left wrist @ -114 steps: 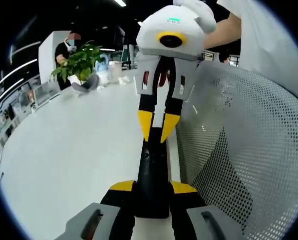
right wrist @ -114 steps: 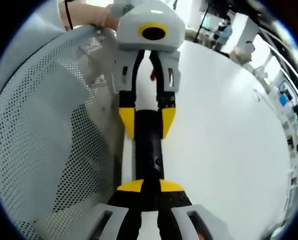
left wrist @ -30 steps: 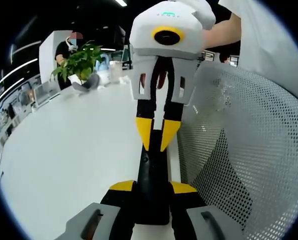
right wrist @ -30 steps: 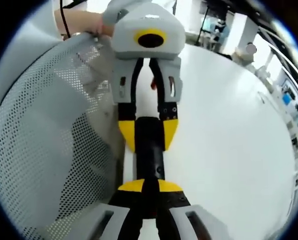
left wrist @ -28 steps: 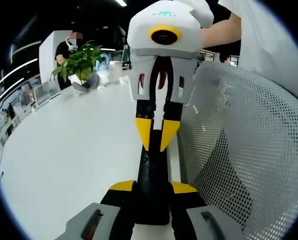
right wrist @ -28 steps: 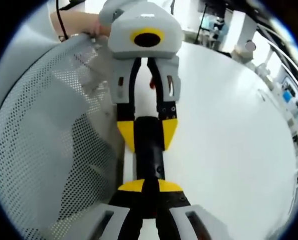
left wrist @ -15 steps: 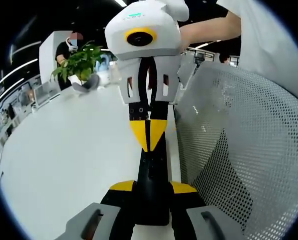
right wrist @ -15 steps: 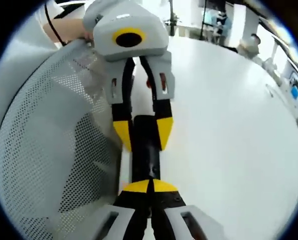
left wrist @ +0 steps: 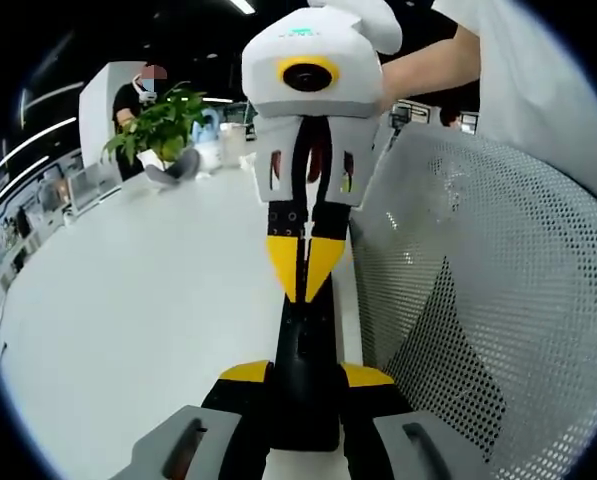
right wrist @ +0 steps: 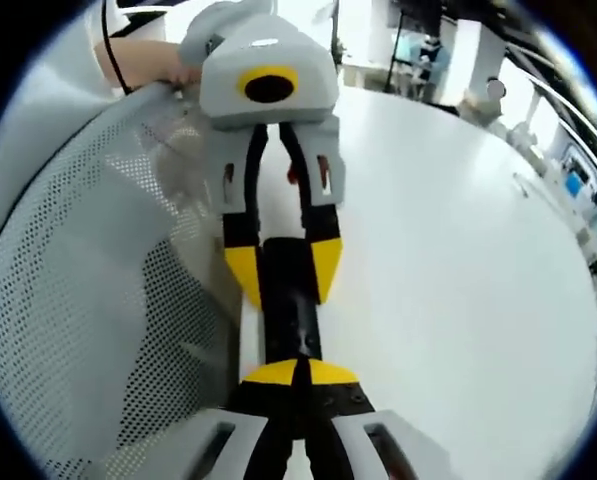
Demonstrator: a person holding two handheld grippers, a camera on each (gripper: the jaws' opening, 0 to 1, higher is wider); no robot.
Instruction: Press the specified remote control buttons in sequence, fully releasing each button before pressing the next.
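A long black remote control (left wrist: 306,335) is clamped between the yellow-tipped jaws of my left gripper (left wrist: 306,375), above the white table. My right gripper (left wrist: 301,285) comes in from the top of the left gripper view, its two yellow tips pressed together into one point on the remote's upper face. In the right gripper view, the right gripper (right wrist: 298,372) is shut, with its tips at the remote (right wrist: 290,320). The left gripper (right wrist: 283,272) holds the remote's sides there. The buttons under the tips are hidden.
A white table (left wrist: 138,300) spreads out to the left. A white mesh chair back (left wrist: 498,300) stands close on the right, also seen as mesh (right wrist: 88,290). A potted plant (left wrist: 158,125) and a seated person are at the far end. A hand (right wrist: 143,55) holds the left gripper.
The right gripper's jaws, slightly apart a second ago, have come together. Its body swung left, then back toward the centre. The left gripper keeps its hold on the remote.
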